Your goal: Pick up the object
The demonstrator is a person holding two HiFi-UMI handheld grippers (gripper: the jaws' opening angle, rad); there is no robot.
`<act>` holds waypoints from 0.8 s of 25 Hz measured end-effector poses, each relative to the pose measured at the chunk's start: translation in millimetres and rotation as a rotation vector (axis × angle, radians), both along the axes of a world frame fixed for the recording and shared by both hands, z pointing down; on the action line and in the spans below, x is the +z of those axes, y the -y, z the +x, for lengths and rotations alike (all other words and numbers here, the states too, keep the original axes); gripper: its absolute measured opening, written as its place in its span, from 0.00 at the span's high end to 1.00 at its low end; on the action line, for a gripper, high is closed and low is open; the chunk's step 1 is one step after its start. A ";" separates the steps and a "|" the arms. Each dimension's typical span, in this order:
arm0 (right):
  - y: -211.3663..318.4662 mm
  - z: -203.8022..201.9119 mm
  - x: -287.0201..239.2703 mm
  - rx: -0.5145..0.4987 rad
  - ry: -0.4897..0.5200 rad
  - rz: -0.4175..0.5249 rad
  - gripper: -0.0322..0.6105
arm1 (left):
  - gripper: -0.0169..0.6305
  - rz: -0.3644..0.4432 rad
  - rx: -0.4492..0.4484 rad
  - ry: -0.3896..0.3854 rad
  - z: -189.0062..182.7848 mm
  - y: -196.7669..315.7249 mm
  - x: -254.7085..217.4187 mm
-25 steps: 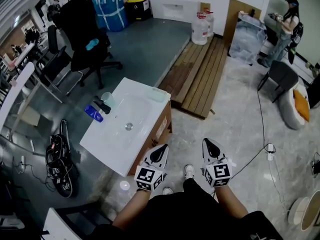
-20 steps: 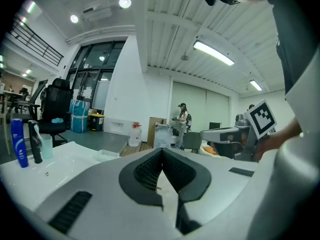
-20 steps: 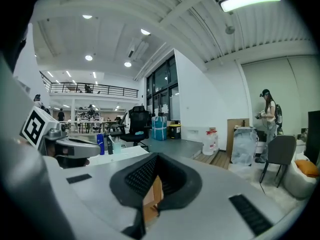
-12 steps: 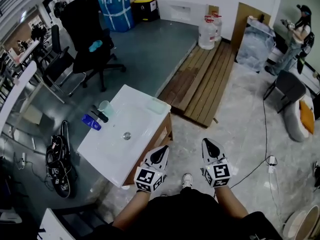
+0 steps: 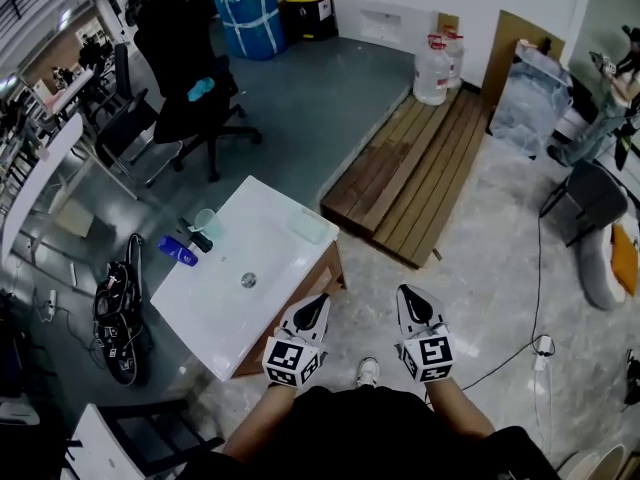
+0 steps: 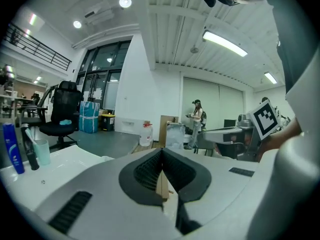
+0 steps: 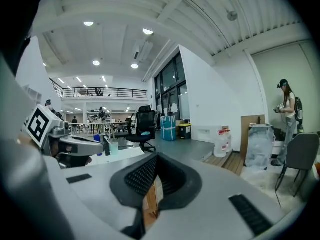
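Left gripper (image 5: 316,304) and right gripper (image 5: 411,296) hang with jaws closed on nothing; arriving closed could knock the far-left bottle (image 5: 177,251) over.

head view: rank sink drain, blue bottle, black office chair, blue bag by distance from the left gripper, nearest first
From the left gripper:
1. Sink drain, in the white basin, just up-left of the gripper.
2. Blue bottle, at the basin's left edge.
3. Black office chair, well beyond the basin, upper left.
4. Blue bag, at the top of the view, past the chair.
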State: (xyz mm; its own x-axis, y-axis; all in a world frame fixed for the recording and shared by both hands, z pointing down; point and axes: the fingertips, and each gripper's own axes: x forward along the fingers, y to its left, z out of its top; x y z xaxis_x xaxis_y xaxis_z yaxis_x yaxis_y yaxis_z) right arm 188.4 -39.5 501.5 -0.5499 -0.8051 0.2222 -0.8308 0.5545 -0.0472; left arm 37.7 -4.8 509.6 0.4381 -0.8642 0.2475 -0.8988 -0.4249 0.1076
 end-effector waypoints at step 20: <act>67.2 -42.5 3.3 -0.150 -0.005 0.026 0.92 | 0.95 -0.013 -0.133 0.014 -36.8 46.8 9.2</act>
State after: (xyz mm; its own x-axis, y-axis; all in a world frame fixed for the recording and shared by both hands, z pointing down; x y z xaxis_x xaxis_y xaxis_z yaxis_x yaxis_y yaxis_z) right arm 145.9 -106.8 504.8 -0.6636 -0.7195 0.2049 -0.7387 0.6735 -0.0273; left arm 0.8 -51.6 518.8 0.3164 -0.9110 0.2645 -0.9486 -0.3008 0.0989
